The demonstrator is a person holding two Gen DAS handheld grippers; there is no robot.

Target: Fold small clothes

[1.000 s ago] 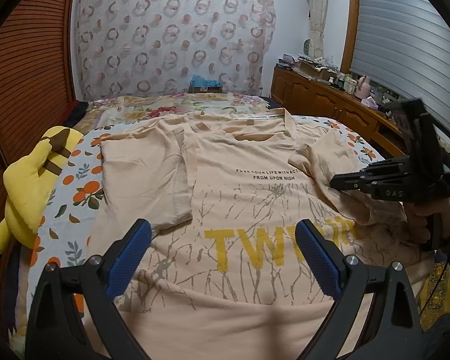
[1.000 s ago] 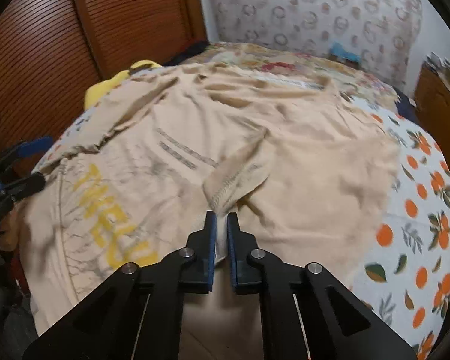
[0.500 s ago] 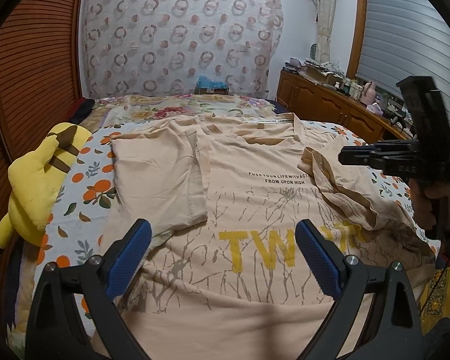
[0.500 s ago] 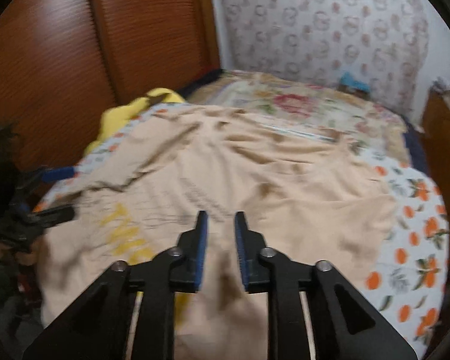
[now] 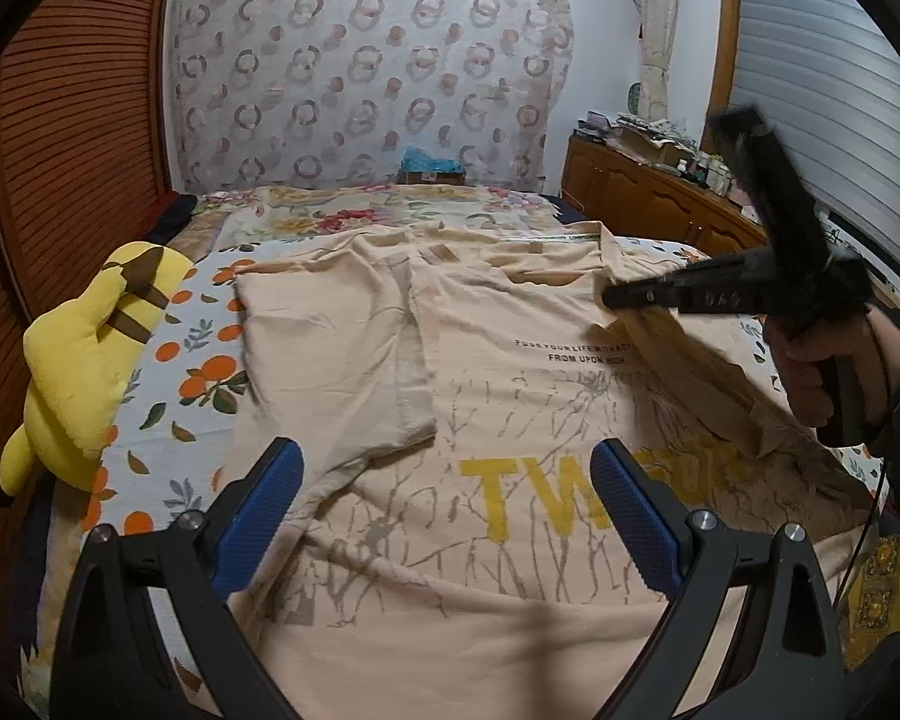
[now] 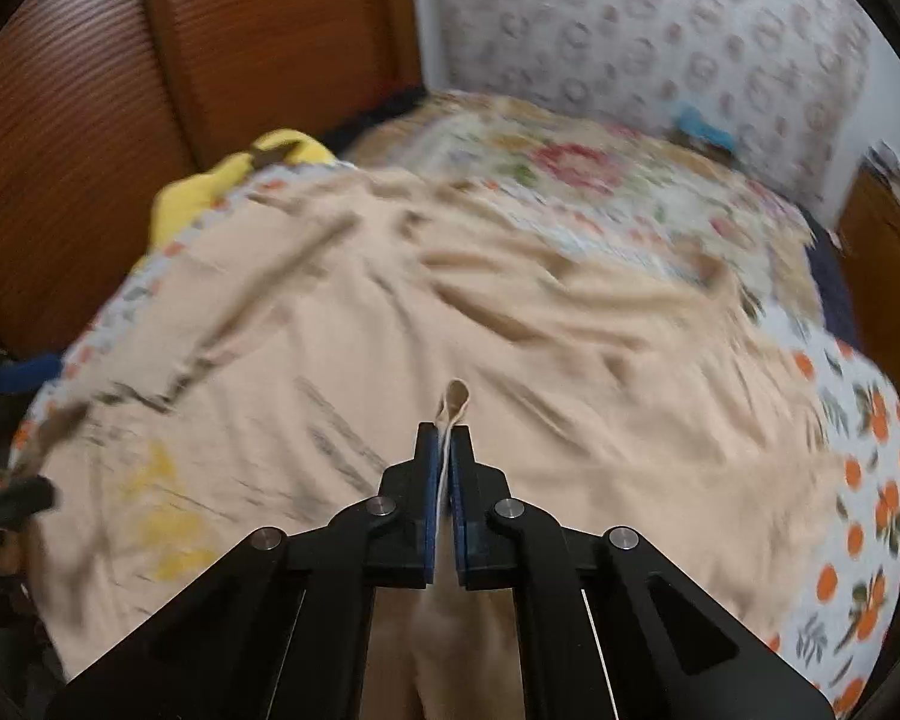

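Observation:
A beige T-shirt (image 5: 510,408) with yellow letters lies front up on the bed; its left sleeve is folded in over the body. My left gripper (image 5: 447,486) is open and empty above the shirt's lower part. My right gripper (image 6: 446,438) is shut on the shirt's right sleeve (image 6: 453,399) and holds it lifted over the chest; it also shows in the left wrist view (image 5: 612,298), with the cloth hanging from it. The right wrist view is blurred by motion.
A yellow plush toy (image 5: 90,354) lies at the bed's left edge beside a wooden slatted wall (image 5: 60,180). The sheet (image 5: 192,372) has an orange-fruit print. A wooden dresser (image 5: 648,198) with clutter stands to the right. A floral blanket (image 5: 360,216) lies at the bed's head.
My right gripper has closed on the right sleeve, lifted it and carried it left across the shirt's chest. My left gripper has stayed open in place.

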